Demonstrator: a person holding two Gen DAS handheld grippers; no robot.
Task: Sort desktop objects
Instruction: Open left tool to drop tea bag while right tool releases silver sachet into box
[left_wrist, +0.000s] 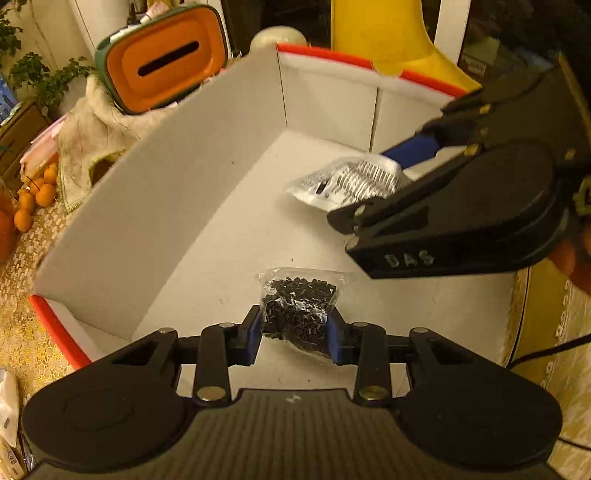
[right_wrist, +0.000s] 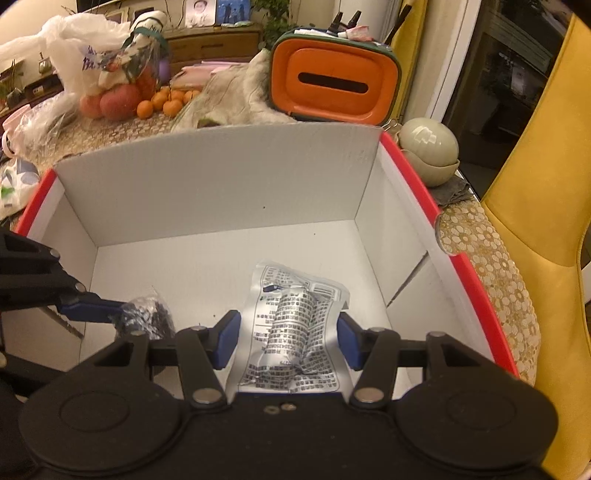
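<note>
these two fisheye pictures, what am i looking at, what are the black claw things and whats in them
Each black claw is a hand-held two-finger gripper with a camera on it looking along its blue fingers.

The left wrist view shows the left gripper closed on a clear bag of small black parts. The right gripper enters from the right.

The right wrist view shows the right gripper with a silver printed packet between its fingers; whether they are pressing it is unclear.

Both hang over a white cardboard box with a red rim, on a table with an orange tissue box and oranges behind.
</note>
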